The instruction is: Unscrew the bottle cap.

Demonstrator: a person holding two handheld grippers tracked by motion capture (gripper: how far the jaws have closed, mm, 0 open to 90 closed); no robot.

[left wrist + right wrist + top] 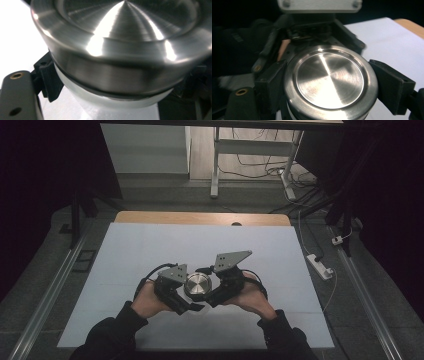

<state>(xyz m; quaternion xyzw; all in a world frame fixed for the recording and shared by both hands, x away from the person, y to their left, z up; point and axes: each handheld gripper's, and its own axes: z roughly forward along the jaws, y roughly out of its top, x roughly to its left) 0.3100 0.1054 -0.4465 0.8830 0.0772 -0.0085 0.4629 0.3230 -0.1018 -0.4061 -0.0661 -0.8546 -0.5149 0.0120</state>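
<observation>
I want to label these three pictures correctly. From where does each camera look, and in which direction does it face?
High view: above the person's side, facing forward and down on the table; both forearms, hands, left gripper and right gripper show.
Left gripper view: on the left gripper, very close to the metal lid; one black jaw at the left.
Right gripper view: on the right gripper, looking down along its jaws, pressed on the lid's rim; the left gripper behind.
Shared: all three show the metal lid.

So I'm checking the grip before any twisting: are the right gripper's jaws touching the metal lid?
Touching. In the right gripper view, the right gripper has a black jaw pressed against each side of the metal lid, with no gap showing.
</observation>
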